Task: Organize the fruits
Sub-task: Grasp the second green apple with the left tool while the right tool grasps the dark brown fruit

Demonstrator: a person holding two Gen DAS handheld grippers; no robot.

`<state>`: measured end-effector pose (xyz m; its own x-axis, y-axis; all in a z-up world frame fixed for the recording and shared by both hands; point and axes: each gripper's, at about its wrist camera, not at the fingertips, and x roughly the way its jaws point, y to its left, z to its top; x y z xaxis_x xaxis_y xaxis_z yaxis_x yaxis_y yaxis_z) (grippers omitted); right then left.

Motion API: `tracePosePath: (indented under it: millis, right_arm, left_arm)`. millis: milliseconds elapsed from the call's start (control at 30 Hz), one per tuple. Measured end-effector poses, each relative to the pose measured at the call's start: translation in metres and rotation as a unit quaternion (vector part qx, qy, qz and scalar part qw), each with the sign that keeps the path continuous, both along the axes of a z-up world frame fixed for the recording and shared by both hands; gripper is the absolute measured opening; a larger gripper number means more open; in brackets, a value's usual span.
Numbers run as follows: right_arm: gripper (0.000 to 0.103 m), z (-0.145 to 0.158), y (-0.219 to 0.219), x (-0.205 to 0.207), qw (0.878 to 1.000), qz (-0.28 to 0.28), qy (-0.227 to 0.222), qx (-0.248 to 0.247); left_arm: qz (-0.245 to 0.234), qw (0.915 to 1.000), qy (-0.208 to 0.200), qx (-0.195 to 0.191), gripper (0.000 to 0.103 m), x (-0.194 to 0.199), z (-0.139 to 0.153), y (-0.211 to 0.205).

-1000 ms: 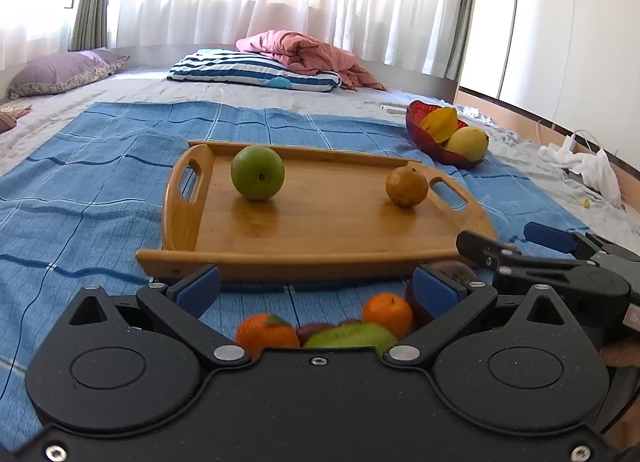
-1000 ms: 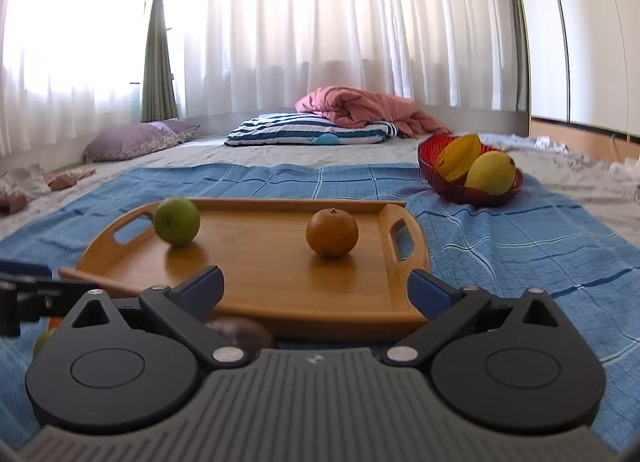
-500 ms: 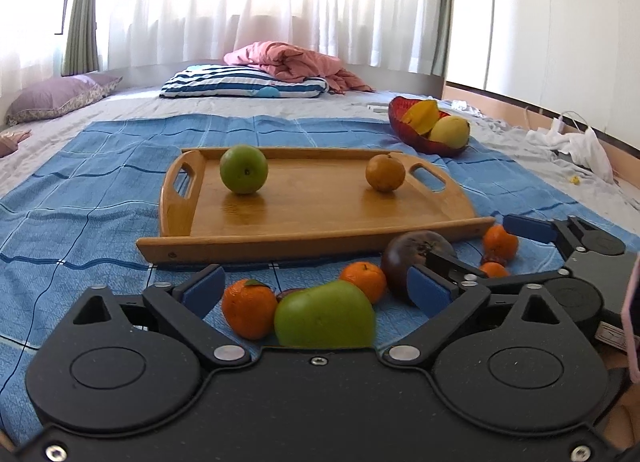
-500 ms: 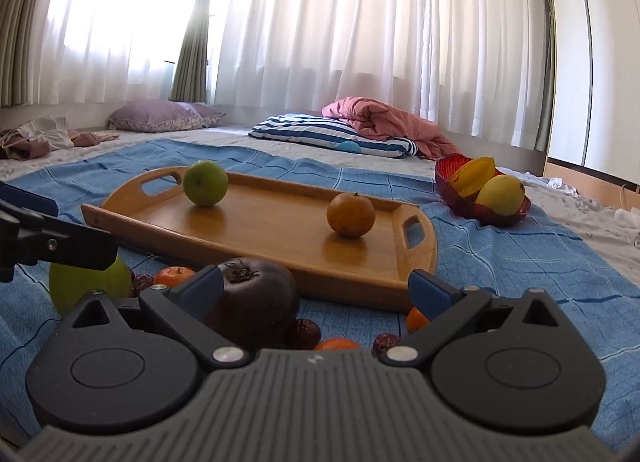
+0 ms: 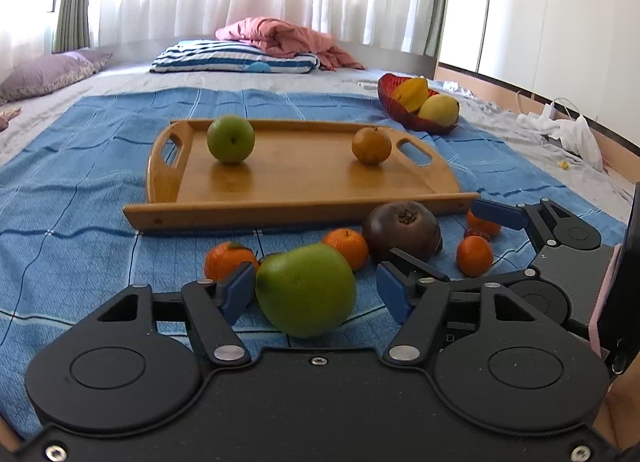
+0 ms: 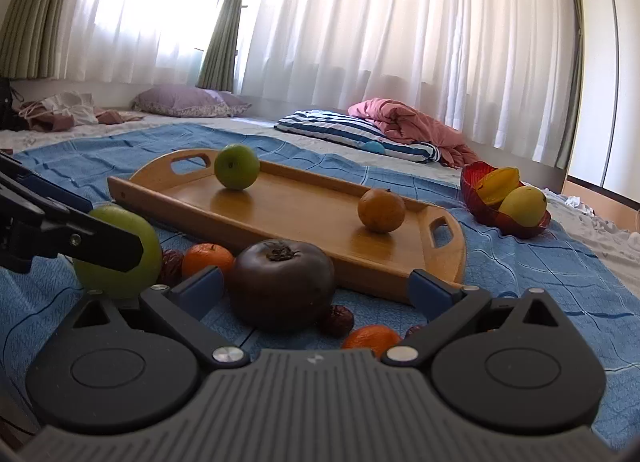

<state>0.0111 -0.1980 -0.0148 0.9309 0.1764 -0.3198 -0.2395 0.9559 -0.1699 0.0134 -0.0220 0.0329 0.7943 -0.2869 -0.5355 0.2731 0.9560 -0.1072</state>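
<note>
My left gripper (image 5: 316, 288) has just been closing around the mango (image 5: 306, 289), right pad not yet touching; its long axis runs 9 to 3, before the tray (image 5: 160, 218). My right gripper (image 6: 316, 292) gapes around the dark fruit (image 6: 282, 288).

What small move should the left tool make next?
Probably finish closing on the green fruit. The left tool has just been closing; the fruit sits between its pads, one pad about touching, the other with a gap. Then lift toward the wooden tray.
</note>
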Motion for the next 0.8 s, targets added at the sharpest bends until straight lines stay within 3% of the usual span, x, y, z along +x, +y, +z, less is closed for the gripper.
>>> tracePosePath:
  millis: [300, 667, 800]
  right_arm:
    - [0.103, -0.002, 0.002, 0.002, 1.0, 0.01, 0.009, -0.006]
    - [0.103, -0.003, 0.003, 0.004, 1.0, 0.02, 0.015, -0.005]
    - [0.098, -0.004, 0.004, 0.004, 1.0, 0.024, 0.015, -0.012]
  left_arm:
    - [0.018, 0.9995, 0.026, 0.001, 0.063, 0.008, -0.009, -0.003]
    - [0.031, 0.9994, 0.015, 0.009, 0.057, 0.011, -0.01, -0.009]
    - [0.033, 0.9993, 0.007, 0.018, 0.057, 0.006, -0.009, -0.012]
